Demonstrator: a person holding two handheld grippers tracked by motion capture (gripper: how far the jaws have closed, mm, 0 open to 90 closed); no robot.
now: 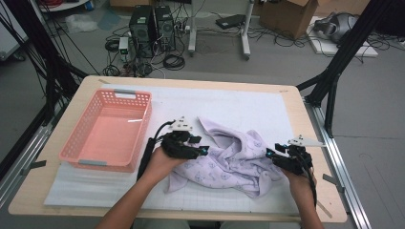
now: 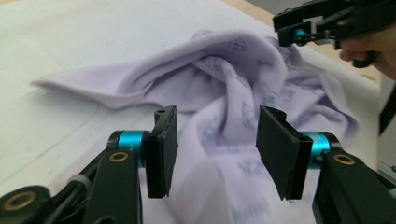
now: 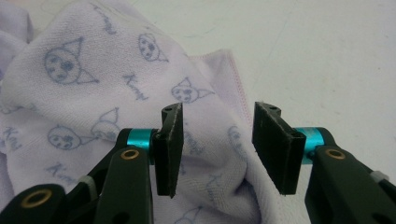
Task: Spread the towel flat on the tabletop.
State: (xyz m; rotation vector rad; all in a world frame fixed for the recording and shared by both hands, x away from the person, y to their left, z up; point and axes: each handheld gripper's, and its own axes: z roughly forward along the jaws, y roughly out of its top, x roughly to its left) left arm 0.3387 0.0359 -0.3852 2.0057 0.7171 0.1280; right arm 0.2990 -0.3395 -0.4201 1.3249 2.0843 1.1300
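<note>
Your left gripper (image 2: 212, 154) stands with its jaws parted over the lilac towel (image 2: 224, 93), the pads clear of the cloth that lies below and between them. Your right gripper (image 3: 215, 149) is likewise released, its jaws apart above a hemmed corner of the same towel, pressing on nothing. The towel's print shows small pointed-eared faces and repeated cursive words that are too small to read surely. It lies crumpled on the white mat (image 1: 248, 105), right of the pink plastic basket (image 1: 102, 157), between your two hands. Past the towel, your right gripper rises in the left gripper view's upper corner.
</note>
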